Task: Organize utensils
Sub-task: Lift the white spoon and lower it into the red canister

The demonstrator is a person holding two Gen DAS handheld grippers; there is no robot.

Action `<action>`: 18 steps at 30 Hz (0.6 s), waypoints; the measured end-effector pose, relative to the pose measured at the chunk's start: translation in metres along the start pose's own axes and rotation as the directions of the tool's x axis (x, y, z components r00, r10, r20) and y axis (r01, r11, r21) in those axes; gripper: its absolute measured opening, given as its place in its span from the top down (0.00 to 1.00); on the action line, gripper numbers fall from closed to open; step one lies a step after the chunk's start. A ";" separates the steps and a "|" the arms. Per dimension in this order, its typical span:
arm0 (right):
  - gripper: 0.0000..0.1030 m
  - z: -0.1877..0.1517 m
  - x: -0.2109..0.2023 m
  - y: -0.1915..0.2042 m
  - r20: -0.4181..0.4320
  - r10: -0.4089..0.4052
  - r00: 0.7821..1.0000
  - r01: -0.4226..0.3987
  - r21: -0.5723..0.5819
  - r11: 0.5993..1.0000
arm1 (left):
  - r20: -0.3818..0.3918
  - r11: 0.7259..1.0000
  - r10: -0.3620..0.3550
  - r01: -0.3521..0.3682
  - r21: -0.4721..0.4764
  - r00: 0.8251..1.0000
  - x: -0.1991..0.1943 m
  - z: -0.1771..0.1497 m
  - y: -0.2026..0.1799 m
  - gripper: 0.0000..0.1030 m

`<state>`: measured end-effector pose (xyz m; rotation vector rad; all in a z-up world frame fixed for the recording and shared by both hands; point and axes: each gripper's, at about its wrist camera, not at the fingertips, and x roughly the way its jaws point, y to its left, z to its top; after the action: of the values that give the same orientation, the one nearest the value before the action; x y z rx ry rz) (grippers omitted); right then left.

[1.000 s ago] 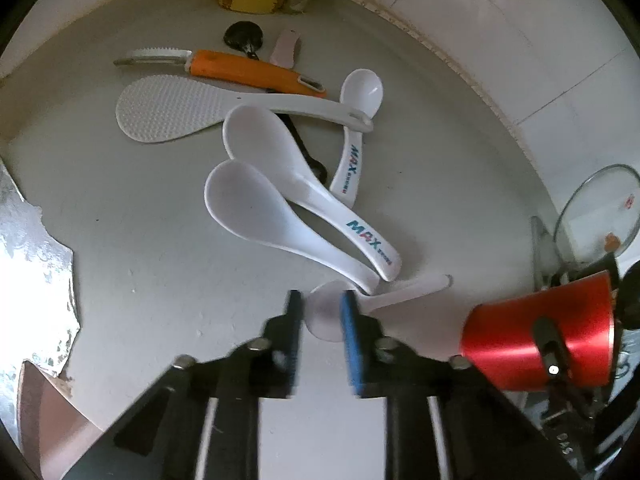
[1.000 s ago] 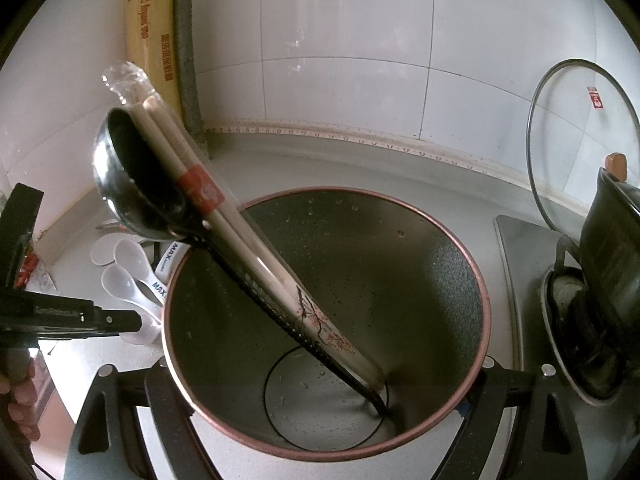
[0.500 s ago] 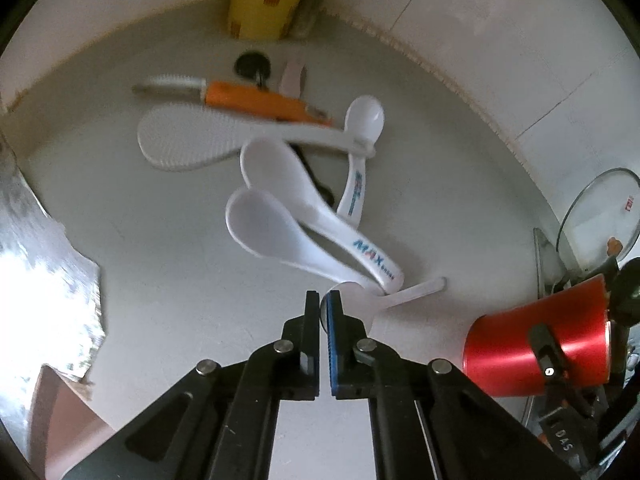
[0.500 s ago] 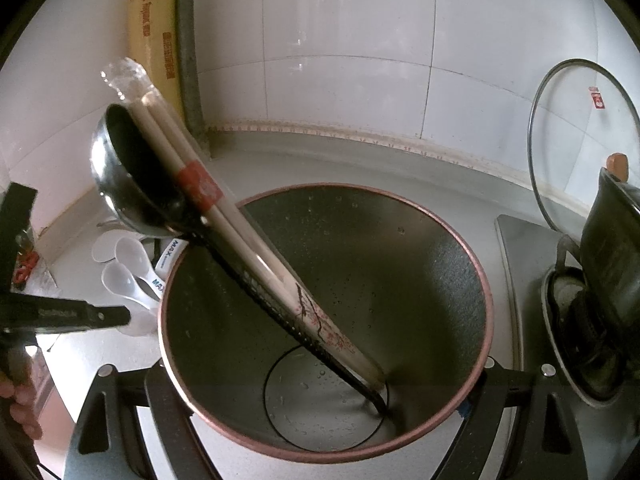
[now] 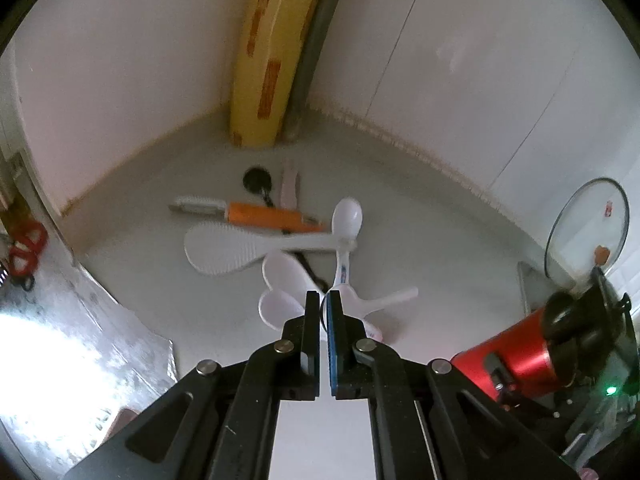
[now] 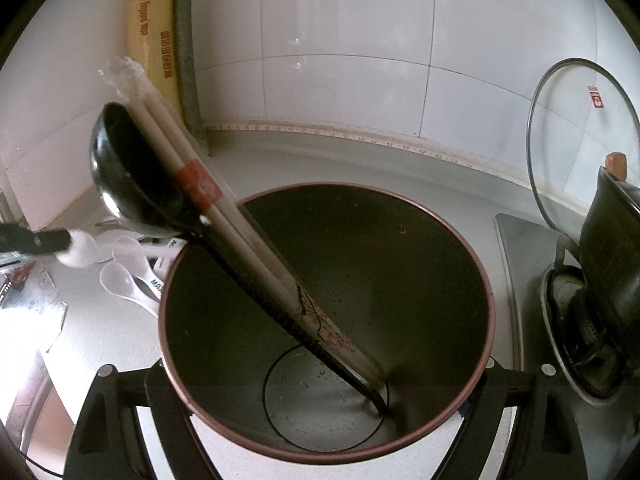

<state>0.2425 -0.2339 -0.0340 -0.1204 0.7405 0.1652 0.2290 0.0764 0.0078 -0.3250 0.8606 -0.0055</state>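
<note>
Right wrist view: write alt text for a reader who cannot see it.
The right gripper clasps a red-rimmed container that holds a black ladle and wrapped chopsticks, both leaning left. White spoons lie on the counter beyond.

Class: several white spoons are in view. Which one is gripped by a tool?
The small white spoon, pinched by its bowl in the left tool, handle pointing right. The other white spoons lie loose on the counter.
</note>
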 end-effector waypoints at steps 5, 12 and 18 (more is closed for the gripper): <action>0.12 0.000 0.000 -0.001 0.000 0.000 1.000 0.000 -0.001 1.000 | 0.117 0.999 -0.014 0.008 0.054 0.993 -0.042 0.023 -0.015 0.98; 0.12 0.000 0.001 0.000 -0.004 -0.004 1.000 0.004 -0.006 1.000 | 0.226 0.983 -0.114 0.078 0.166 0.967 -0.093 0.041 -0.045 0.98; 0.12 0.000 0.001 0.000 -0.005 -0.005 1.000 0.005 -0.007 1.000 | 0.274 0.950 -0.162 0.074 0.305 0.948 -0.118 0.047 -0.080 0.97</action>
<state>0.2438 -0.2342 -0.0349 -0.1290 0.7449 0.1628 0.1967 0.0288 0.1463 -0.0951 0.5297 -0.1910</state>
